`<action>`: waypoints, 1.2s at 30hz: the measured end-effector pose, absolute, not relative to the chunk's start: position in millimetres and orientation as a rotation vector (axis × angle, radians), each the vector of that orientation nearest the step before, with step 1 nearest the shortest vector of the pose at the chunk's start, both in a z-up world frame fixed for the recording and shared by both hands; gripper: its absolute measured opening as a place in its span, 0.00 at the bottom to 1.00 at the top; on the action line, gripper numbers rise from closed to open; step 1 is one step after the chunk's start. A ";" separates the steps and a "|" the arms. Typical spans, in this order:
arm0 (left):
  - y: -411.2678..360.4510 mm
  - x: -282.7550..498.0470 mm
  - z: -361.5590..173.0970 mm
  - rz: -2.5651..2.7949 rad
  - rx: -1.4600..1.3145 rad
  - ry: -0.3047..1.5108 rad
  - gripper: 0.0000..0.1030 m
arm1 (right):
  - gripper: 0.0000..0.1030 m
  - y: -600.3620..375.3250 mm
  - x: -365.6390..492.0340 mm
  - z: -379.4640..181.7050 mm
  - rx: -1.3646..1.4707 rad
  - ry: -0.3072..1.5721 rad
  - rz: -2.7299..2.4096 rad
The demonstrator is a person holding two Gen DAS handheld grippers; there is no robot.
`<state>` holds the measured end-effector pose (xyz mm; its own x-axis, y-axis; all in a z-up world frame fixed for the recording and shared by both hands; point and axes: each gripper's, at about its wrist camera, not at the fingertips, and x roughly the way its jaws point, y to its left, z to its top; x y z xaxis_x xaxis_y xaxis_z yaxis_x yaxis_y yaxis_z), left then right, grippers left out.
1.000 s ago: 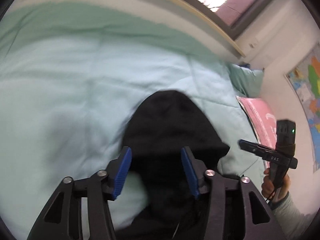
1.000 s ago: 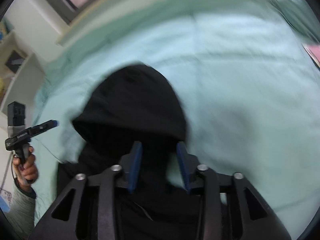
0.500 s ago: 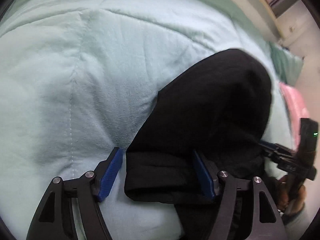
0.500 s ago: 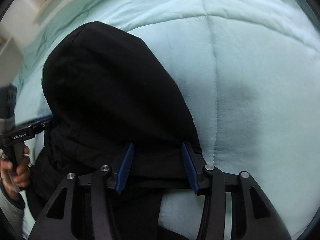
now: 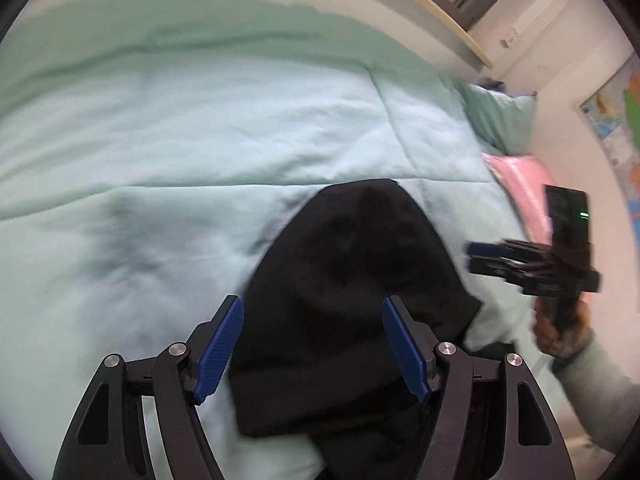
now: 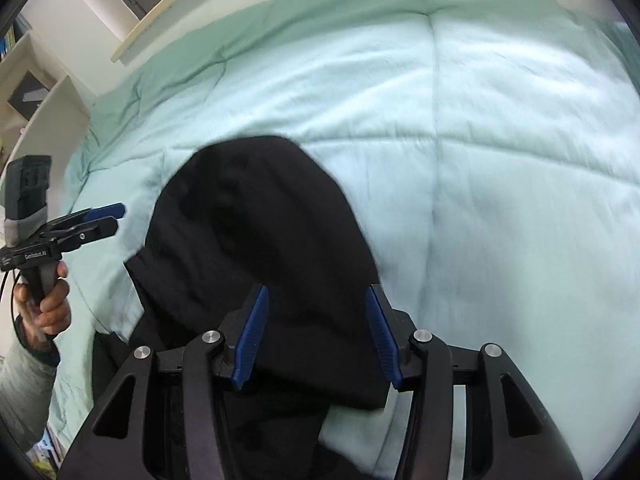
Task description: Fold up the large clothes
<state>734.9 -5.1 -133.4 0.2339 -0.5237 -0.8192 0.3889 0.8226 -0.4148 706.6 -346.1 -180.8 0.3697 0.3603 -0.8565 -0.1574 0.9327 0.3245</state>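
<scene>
A black hooded garment [image 5: 352,280] lies on the pale green quilt [image 5: 180,140], hood pointing away; it also shows in the right wrist view [image 6: 260,240]. My left gripper [image 5: 312,348] is open above the garment's near left part, its blue pads apart and holding nothing. My right gripper [image 6: 316,336] is open above the garment's near right part, empty. Each gripper shows side-on in the other's view, the right one [image 5: 480,254] and the left one [image 6: 110,218], raised off the cloth. The garment's lower body is hidden below the frames.
A pink pillow [image 5: 520,184] and a green pillow [image 5: 500,116] lie at the bed's right end. A wall map [image 5: 616,108] hangs beyond. White shelves [image 6: 36,92] stand left of the bed. A window sill [image 5: 420,4] runs along the far side.
Both grippers have lifted and drawn back from the garment's folded edge, where they were low half a second ago. The hood lies flat on the quilt.
</scene>
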 end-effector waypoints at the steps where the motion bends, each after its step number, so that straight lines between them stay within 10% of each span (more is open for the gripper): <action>1: -7.2 746.1 -142.5 -0.671 -0.162 1.210 0.71 | 0.51 -348.8 713.6 -184.3 0.194 1.156 0.349; 15: -50.9 792.4 -212.6 -0.757 -0.203 1.346 0.70 | 0.53 -329.1 780.6 -243.6 0.254 1.260 0.528; 18: -59.4 776.8 -203.4 -0.776 -0.140 1.275 0.28 | 0.55 -321.1 786.7 -250.0 0.256 1.270 0.536; 20: -59.4 761.2 -186.4 -0.791 -0.093 1.216 0.20 | 0.31 -312.8 778.8 -239.7 0.196 1.239 0.543; 36: -30.1 526.6 -39.7 -0.845 0.090 0.977 0.19 | 0.18 -256.4 535.4 -71.5 -0.206 0.898 0.517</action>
